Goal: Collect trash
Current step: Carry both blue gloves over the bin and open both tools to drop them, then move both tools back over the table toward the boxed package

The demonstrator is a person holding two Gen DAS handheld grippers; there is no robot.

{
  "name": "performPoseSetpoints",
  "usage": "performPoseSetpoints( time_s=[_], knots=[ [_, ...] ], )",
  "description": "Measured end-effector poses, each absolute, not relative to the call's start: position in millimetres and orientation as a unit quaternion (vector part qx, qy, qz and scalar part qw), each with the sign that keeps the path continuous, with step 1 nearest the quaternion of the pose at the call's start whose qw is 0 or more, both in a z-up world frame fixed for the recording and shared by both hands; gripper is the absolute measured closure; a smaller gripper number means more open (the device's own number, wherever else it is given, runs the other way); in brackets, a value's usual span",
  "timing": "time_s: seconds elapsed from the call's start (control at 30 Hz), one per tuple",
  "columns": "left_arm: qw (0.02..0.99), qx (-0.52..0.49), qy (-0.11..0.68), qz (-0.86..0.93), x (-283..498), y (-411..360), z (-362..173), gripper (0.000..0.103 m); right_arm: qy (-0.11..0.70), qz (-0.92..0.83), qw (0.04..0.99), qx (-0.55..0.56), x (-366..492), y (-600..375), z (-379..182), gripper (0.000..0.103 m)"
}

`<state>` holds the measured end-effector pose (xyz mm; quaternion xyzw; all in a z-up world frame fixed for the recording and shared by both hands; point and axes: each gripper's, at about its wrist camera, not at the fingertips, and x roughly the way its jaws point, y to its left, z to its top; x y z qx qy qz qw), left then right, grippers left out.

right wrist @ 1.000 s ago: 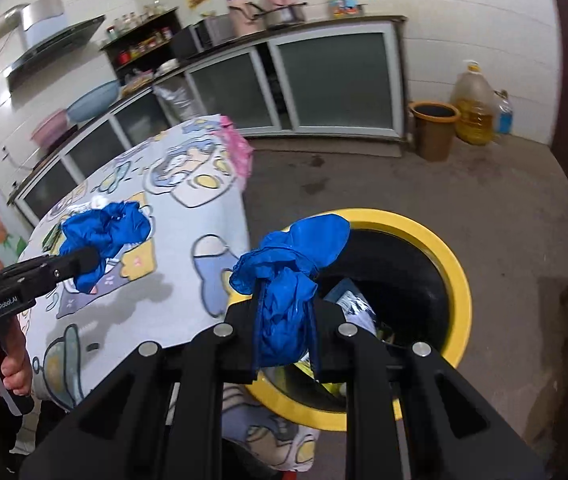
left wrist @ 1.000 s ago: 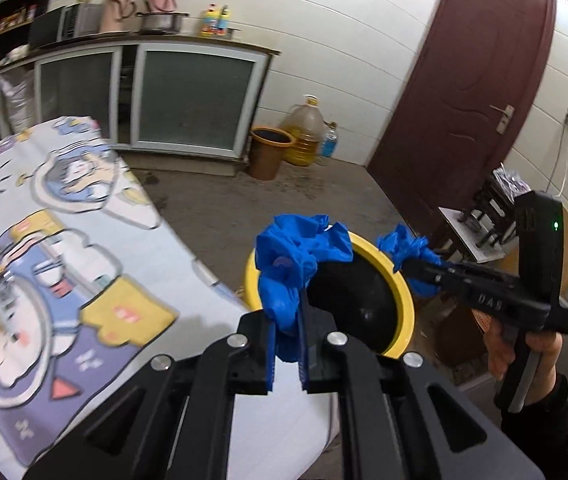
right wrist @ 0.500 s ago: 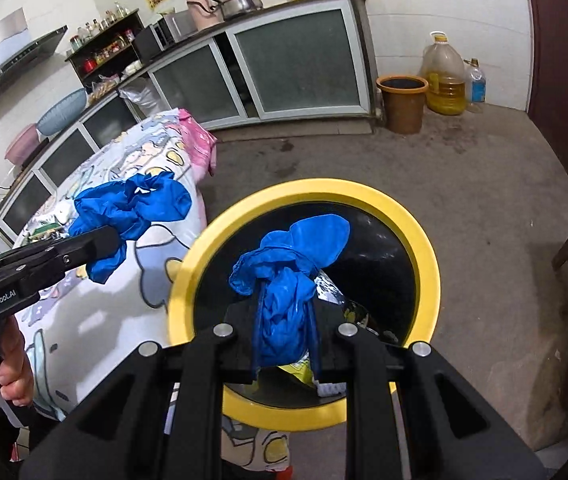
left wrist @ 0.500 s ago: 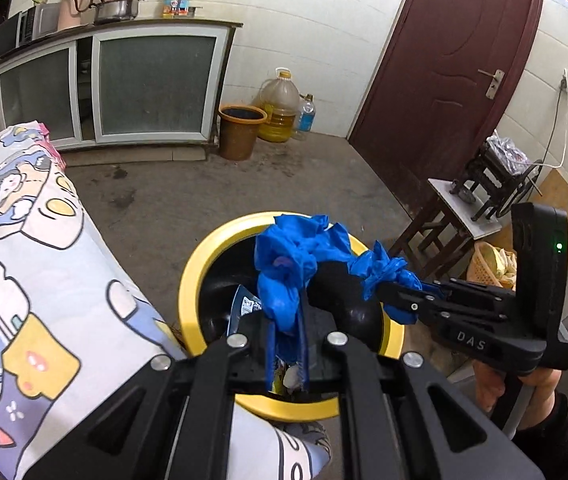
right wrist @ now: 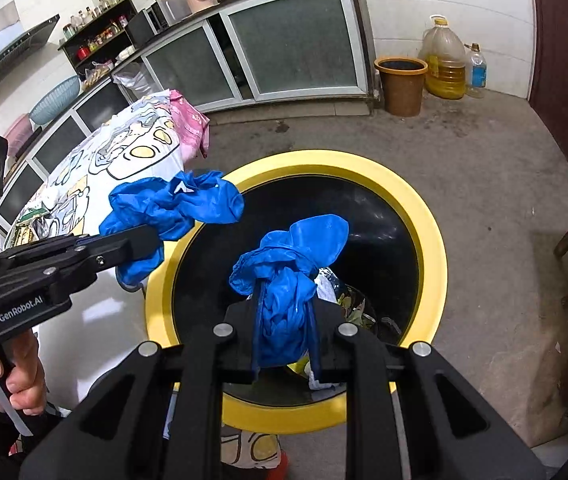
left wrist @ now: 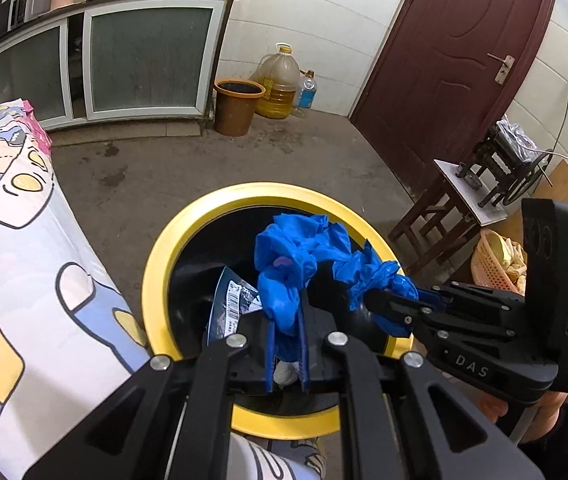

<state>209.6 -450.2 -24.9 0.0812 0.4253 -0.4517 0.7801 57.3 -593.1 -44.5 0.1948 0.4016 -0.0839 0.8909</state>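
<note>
Left wrist view: the left glove (left wrist: 285,276) is a crumpled blue wad, its long axis running up and away from the camera, bunched end at the far tip. It hangs over the black mouth of the bin (left wrist: 172,240), which has a yellow rim and stands on the floor just beside the desk (left wrist: 24,280) with its cartoon cloth. The left hand-held gripper (left wrist: 285,344) is pinched nearly shut on the glove's lower end. From the right, the right hand-held gripper (left wrist: 379,304) reaches in, also nearly shut on the right glove (left wrist: 367,272), another creased blue wad whose length lies roughly level, pointing left over the bin's right rim. A printed wrapper (left wrist: 230,304) lies inside the bin.

Right wrist view: the right glove (right wrist: 287,264) stands up from the closed right hand-held gripper (right wrist: 285,332), twisted at the base and puffed at its far end, above the bin (right wrist: 431,240) opening. The left hand-held gripper (right wrist: 152,240) comes in from the left, clamped on the left glove (right wrist: 172,208), which stretches rightward across the bin's left rim, next to the desk (right wrist: 124,168). A hand (right wrist: 8,376) grips its handle. Foil scraps (right wrist: 343,292) lie in the bin.
</note>
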Motion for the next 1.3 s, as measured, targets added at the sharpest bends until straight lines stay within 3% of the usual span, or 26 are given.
performPoseSetpoints(
  time_s=[0.07,0.1,0.13,0.17,0.2,0.23,0.53,0.9,1.3],
  knots=[
    [0.779,0.080,0.429,-0.450,210.6,-452.0,-27.1,0.094,0.411,-0.090,0.886,0.194,60.7,-594.0,-46.6,0.083],
    [0.779,0.077,0.430,-0.450,211.0,-451.7,-27.3,0.086,0.415,-0.091,0.884,0.194,63.8,-594.1,-46.4,0.081],
    [0.778,0.074,0.433,-0.449,211.0,-450.9,-27.7,0.079,0.415,-0.095,0.883,0.197,64.6,-594.2,-47.3,0.072],
    [0.781,0.070,0.434,-0.443,212.2,-449.1,-27.8,0.054,0.416,-0.101,0.881,0.202,64.9,-596.0,-48.7,0.063],
    [0.788,0.066,0.431,-0.434,212.5,-445.1,-27.1,0.024,0.415,-0.103,0.880,0.205,63.4,-597.9,-50.1,0.047],
    [0.799,0.058,0.422,-0.424,212.7,-439.1,-25.0,0.018,0.409,-0.109,0.881,0.211,61.3,-600.1,-50.1,0.043],
    [0.827,-0.004,0.415,-0.380,233.5,-370.6,-11.7,0.015,0.408,-0.139,0.884,0.180,52.4,-595.4,-45.5,0.043],
    [0.889,-0.004,0.340,-0.307,232.8,-255.8,34.5,0.015,0.376,-0.106,0.903,0.180,74.9,-560.3,-14.8,0.043],
    [0.925,0.022,0.339,-0.173,231.6,-118.3,26.2,0.015,0.375,0.096,0.909,0.156,172.2,-444.0,14.7,0.043]
  ],
)
